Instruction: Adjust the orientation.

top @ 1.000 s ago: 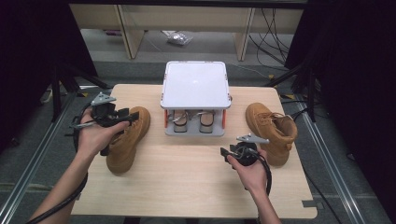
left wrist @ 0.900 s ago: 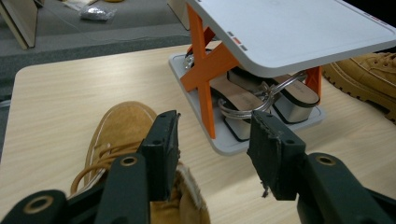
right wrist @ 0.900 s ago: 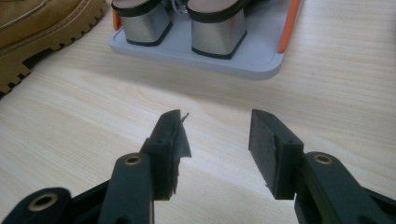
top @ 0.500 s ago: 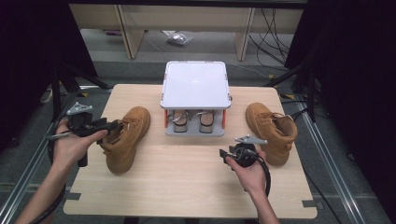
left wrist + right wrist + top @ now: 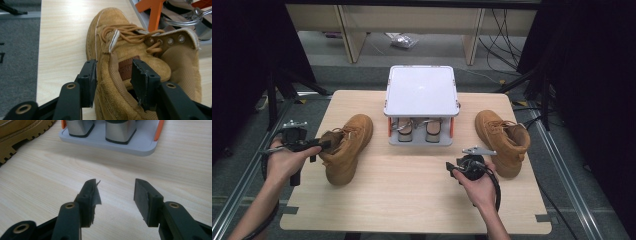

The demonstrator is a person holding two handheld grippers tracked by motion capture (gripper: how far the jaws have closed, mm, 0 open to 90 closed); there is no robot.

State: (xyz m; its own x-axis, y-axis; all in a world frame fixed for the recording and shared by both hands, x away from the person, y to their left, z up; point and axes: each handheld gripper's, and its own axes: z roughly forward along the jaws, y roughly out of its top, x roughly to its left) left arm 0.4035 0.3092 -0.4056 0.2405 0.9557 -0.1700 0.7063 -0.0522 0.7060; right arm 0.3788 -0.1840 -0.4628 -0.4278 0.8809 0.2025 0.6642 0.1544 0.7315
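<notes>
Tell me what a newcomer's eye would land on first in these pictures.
Two tan suede boots stand out on the pale wooden table: the left boot and the right boot. Between them stands a small grey rack with a flat white top, a pair of sandals on its lower shelf. The left gripper straddles the left boot's collar; its jaws have just been closing.

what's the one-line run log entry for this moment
left tool: jaws astride collar of left boot, just been closing, not clamped | right tool: open, nothing between jaws, over table | right boot: untouched
</notes>
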